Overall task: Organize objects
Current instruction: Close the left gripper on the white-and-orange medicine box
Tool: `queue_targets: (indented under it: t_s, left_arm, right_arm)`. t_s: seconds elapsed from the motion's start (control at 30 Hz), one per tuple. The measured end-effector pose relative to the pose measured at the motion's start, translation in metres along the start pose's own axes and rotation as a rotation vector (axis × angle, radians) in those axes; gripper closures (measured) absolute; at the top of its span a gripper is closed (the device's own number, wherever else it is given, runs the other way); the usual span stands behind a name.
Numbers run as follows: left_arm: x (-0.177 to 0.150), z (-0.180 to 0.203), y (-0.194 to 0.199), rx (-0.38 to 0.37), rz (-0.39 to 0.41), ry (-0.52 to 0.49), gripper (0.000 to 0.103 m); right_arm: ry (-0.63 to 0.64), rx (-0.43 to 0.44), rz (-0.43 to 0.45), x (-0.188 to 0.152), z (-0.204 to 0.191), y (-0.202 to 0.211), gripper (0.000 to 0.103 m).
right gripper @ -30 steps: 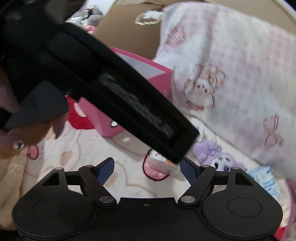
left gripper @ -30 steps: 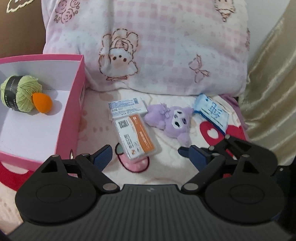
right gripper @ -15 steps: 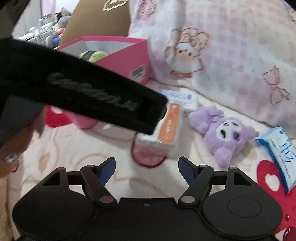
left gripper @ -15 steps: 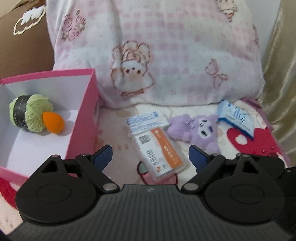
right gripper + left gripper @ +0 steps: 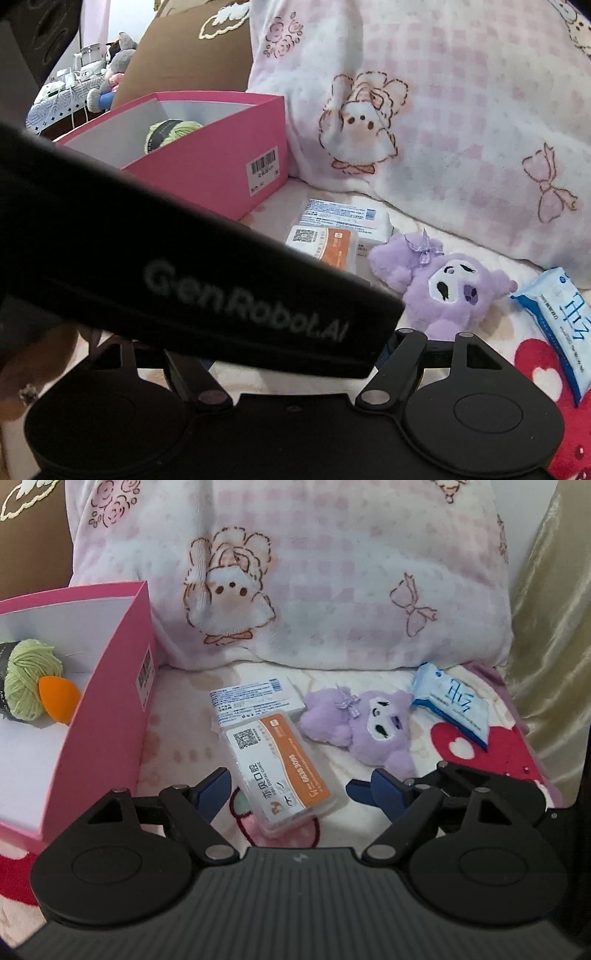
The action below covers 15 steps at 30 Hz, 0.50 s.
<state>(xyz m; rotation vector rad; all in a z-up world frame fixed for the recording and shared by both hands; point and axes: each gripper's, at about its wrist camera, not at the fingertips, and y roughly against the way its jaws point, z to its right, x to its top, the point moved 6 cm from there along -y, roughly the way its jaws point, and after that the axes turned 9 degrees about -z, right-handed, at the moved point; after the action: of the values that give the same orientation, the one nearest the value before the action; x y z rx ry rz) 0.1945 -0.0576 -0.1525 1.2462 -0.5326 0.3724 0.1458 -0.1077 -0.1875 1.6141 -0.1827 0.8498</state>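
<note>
"GenRobot.AI" on black gripper body (image 5: 229,295); QR-coded orange-white card case (image 5: 282,771).

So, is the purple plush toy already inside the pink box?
No, the purple plush toy lies on the blanket outside the pink box, which holds only the green yarn ball and orange sponge.
</note>
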Motion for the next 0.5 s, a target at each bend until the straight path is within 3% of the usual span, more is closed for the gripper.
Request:
queue_targets:
  t_s: [0.07, 0.17, 0.37, 0.5]
  left_arm:
    - [-0.002, -0.007, -0.006, -0.013, -0.018, 0.032, 0.028]
    - [-0.006, -0.021, -0.017, -0.054, -0.074, 0.101, 0.041]
    - [-0.009, -0.025, -0.027, -0.094, -0.094, 0.114, 0.052]
    - [-0.009, -0.024, -0.028, -0.099, -0.074, 0.12, 0.054]
  right_arm:
    - [0.018, 0.0, -0.006, 0.001, -0.001, -0.007, 0.025]
    - [0.023, 0.004, -0.004, 0.003, -0.004, -0.015, 0.025]
    - [-0.004, -0.032, -0.01, 0.004, 0.006, -0.029, 0.026]
    - [0.016, -0.021, -0.011, 0.003, 0.004, -0.028, 0.037]
